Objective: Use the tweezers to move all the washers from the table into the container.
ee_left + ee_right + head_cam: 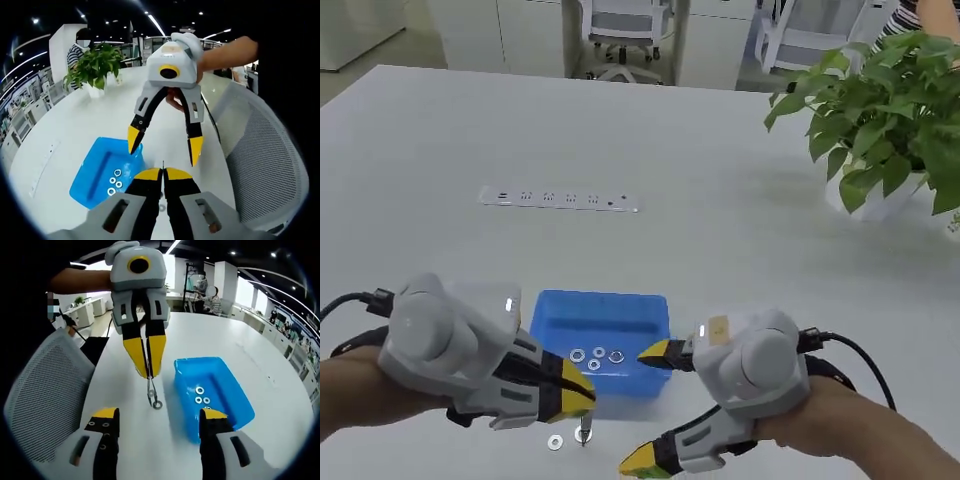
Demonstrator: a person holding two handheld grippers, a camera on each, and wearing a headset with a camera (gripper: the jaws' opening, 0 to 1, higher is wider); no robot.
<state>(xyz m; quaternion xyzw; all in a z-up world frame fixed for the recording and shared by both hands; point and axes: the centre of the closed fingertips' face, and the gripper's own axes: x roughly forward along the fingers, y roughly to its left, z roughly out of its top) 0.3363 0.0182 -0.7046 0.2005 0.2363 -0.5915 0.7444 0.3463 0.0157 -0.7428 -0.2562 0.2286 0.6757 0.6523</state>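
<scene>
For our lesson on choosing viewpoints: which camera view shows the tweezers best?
The right gripper view: the tweezers hang from the left gripper, tips by a washer. The head view catches their lower end; the left gripper view, a thin sliver.

A container [603, 297] sits on the tabletop [720, 230] with a few washers [597, 357] in it. Before it, the tweezers [584, 434] seem to touch a loose washer [555, 442]. A power strip [560, 198] lies behind the container, and a plant [890, 120] stands far right.
</scene>
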